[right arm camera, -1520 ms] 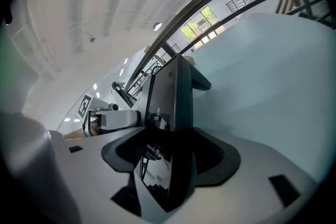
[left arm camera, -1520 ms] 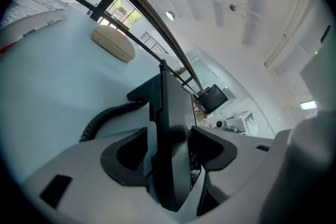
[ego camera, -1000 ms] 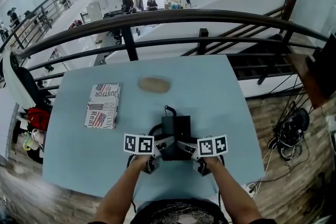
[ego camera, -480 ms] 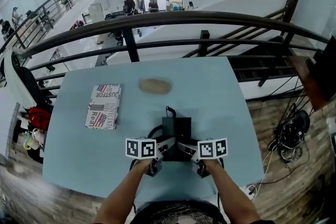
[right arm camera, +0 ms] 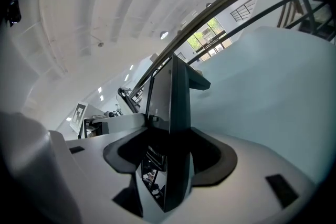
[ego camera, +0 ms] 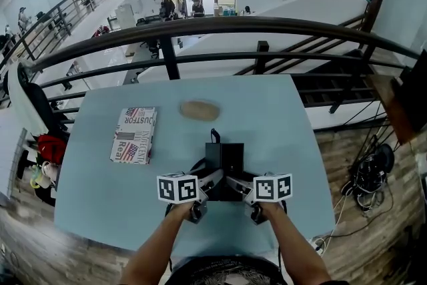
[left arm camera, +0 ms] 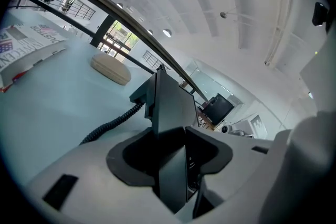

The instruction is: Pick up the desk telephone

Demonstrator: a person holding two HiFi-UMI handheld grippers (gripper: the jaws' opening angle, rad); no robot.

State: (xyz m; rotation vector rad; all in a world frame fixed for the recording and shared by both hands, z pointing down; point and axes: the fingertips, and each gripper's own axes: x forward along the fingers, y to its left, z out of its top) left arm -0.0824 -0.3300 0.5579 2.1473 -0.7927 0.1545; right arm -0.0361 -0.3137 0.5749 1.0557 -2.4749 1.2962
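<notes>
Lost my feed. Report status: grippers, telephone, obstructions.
Both shut on desk telephone: left gripper, right gripper, opposite sides. Coiled cord trails from it. Printed box, tan lump clear.

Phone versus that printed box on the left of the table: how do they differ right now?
The desk telephone is plain black; the printed box is covered in flag print and lettering. The desk telephone is clamped by the left gripper and right gripper, one on each side; the printed box lies flat, untouched. Both are boxy in outline, over the same pale blue table.
</notes>
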